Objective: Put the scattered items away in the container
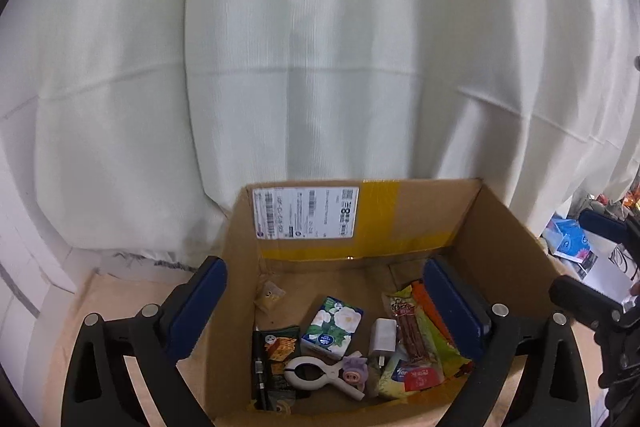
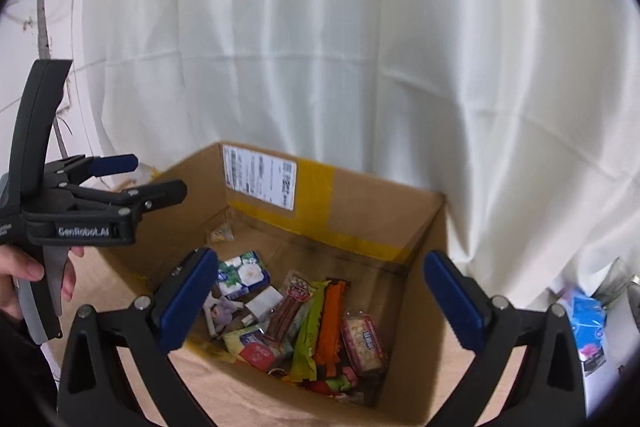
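An open cardboard box (image 1: 404, 211) (image 2: 360, 187) holds several items. Among them are a floral tissue pack (image 1: 334, 327) (image 2: 242, 273), a white charger (image 1: 383, 337) (image 2: 264, 301), a white clip with a pig figure (image 1: 320, 373) and a cracker packet (image 1: 280, 345). Beside these lie a meat-stick snack (image 1: 412, 331) (image 2: 288, 311), an orange packet (image 2: 332, 319) and a pink biscuit pack (image 2: 364, 343). My left gripper (image 1: 324, 269) (image 2: 154, 177) hovers open over the box's left side with nothing between its fingers. My right gripper (image 2: 320, 259) (image 1: 580, 259) is open and empty above the box's right side.
A white curtain (image 1: 320, 67) hangs right behind the box. The box stands on a tan surface (image 1: 120, 307). Blue printed packs (image 1: 570, 241) (image 2: 586, 315) lie off to the right. A hand (image 2: 24, 267) grips the left gripper's handle.
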The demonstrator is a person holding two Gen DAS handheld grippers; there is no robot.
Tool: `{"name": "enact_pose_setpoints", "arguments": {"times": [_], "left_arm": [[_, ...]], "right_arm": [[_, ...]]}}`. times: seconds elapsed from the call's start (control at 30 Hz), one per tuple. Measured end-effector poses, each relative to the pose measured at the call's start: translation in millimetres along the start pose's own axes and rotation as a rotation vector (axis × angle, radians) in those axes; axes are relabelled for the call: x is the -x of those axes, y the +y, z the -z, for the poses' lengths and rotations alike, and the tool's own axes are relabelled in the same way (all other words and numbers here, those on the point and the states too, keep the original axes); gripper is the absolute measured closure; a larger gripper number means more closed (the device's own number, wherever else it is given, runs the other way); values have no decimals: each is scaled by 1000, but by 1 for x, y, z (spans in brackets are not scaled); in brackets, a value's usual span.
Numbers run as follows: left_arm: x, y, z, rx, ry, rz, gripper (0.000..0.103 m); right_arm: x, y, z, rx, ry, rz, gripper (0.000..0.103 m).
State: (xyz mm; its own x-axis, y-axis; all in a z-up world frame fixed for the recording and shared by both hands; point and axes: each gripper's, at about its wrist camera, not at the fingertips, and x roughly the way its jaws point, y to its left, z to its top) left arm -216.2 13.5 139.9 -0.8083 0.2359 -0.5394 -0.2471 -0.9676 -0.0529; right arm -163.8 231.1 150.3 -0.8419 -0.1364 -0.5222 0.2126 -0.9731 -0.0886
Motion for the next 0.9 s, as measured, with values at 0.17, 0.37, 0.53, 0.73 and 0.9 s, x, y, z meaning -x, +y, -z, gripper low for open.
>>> {"name": "enact_pose_setpoints", "arguments": {"times": [0.17,0.37,0.53,0.73,0.9], "left_arm": [[63,-14,5,-51,-136,-82,4],[117,-22,31,-45,-219,-70,4],[138,-31,74,-79,-287,-107,4],[139,-24,118,-37,-294,-109,4],[126,-21,138,-43,-286,-144,4]], "right_arm": [[53,9,-5,-26,-106,24,0],[121,31,7,-24,-225,42,0],[148,47,37,-32,-267,24,0],[135,53,72,-63,-243,40,0],[114,55,100,-86,-208,16,0]]}}
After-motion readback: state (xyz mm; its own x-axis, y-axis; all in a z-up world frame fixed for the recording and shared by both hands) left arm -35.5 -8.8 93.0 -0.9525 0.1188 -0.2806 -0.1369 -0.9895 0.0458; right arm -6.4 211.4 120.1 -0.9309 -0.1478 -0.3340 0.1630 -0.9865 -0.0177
